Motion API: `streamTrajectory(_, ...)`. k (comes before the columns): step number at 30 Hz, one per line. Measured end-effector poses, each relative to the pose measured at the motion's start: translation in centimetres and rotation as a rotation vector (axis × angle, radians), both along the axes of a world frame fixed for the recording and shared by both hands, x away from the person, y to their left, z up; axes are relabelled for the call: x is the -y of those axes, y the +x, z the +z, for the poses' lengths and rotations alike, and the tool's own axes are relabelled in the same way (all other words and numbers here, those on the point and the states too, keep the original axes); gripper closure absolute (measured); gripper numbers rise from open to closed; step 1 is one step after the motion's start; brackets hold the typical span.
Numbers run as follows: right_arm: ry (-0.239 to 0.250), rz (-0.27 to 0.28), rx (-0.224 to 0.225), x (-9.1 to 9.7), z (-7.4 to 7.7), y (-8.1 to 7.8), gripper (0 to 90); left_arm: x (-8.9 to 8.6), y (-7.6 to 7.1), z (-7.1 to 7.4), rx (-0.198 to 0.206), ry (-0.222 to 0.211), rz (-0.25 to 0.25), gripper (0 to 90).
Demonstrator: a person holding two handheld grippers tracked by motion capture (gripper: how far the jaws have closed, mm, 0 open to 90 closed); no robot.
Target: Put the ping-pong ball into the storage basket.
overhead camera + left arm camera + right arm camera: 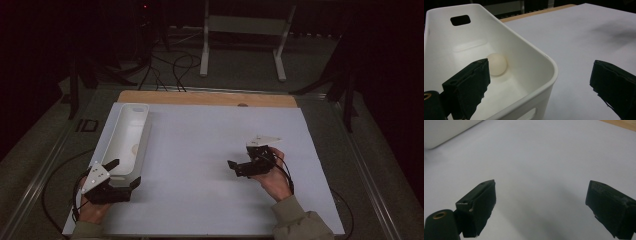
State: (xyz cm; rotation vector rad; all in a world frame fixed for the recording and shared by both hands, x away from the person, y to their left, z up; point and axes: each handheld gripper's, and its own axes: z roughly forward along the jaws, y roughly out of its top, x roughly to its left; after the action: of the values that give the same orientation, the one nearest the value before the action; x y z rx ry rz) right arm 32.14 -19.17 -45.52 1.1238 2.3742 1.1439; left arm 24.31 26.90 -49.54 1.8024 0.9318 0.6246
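Observation:
A long white bin (129, 131) lies lengthwise along the left side of the white table. Inside it rests a small white ball (496, 64), faint in the high view (135, 148). My left gripper (124, 173) is at the bin's near end and stands open, astride the bin's near corner wall (544, 75): one jaw is inside the bin near the ball, the other outside over the table. My right gripper (235, 169) hovers open over the bare white surface at centre right, pointing left, with nothing between its fingers (480, 202).
The white table sheet (210, 145) ends in a wooden strip (205, 97) at the far edge. Beyond it are a white stand frame (245, 30) and cables on the floor. A corner of the bin (446, 130) lies far ahead of the right gripper.

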Motion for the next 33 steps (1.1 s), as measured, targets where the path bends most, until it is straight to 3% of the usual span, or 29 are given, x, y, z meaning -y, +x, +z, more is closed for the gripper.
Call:
streamTrajectory(11, 0.034, -0.043, 0.032, 3.6, -1.7, -1.9, 9.0, 0.0, 0.0, 0.0, 0.000, -0.001, 0.003, 3.8)
streamTrajectory(16, 0.045, -0.090, 0.059, 6.0, -2.8, -3.0, 9.0, 0.0, 0.0, 0.0, 0.000, -0.001, 0.003, 3.7)
streamTrajectory(26, 0.120, -0.121, 0.198, 8.6, -3.2, -5.2, 9.0, 0.0, 0.0, 0.0, 0.001, -0.003, 0.005, 3.3)
streamTrajectory(33, 0.132, -0.145, 0.279, 9.0, -3.5, -6.3, 9.1, 0.0, 0.0, 0.0, 0.004, -0.005, 0.005, 3.1)
